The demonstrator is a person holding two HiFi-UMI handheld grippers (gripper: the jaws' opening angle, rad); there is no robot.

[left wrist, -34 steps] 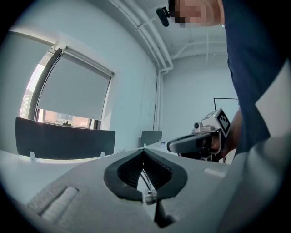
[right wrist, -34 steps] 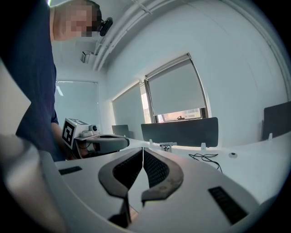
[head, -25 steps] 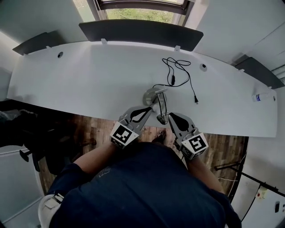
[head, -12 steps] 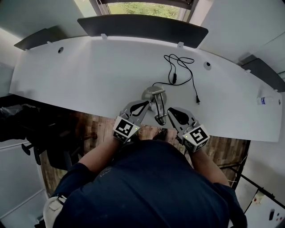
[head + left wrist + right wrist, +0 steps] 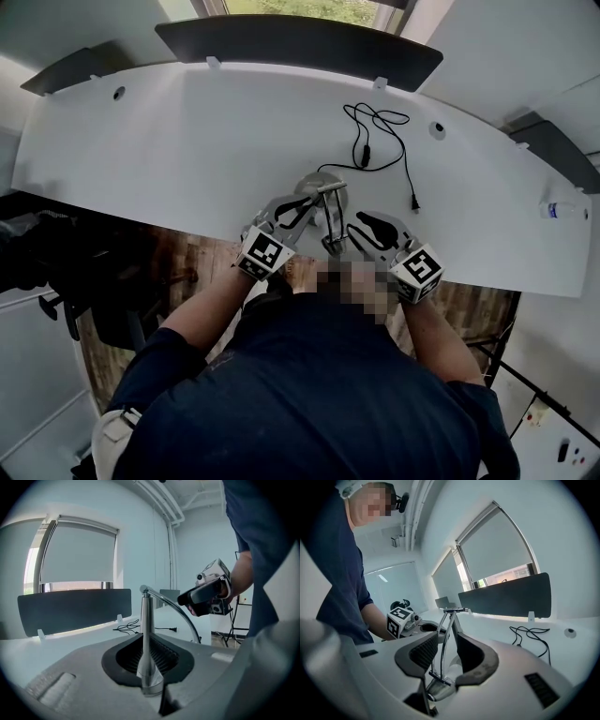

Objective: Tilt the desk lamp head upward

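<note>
Both hand-held grippers had drawn in on the lamp [image 5: 327, 208] since a second before, the right one most of all. From the head view, the lamp stood at the near edge of the white desk [image 5: 187, 150], its round base [image 5: 314, 184] on the desk and its head [image 5: 335, 247] hanging toward the person. The left hand-held gripper [image 5: 302, 210] reached in from the left and the right hand-held gripper [image 5: 356, 228] from the right, one on each side of the lamp. A black cable [image 5: 375, 131] lay looped behind the base.

From the left gripper view, the upright post [image 5: 146, 634] stood between the dark pads [image 5: 165, 657], which were clenched on its foot. The curved arm [image 5: 180, 611] swept off to the right, where the other gripper showed beyond it. A dark screen [image 5: 75, 609] ran along the far edge of the desk.

From the right gripper view, the arm's two thin rods [image 5: 444, 639] rose between the jaws. A short crossbar [image 5: 439, 678] at their lower end reached from one jaw to the other, so the jaws grasped the lamp there. The head lay just below, near the camera
</note>
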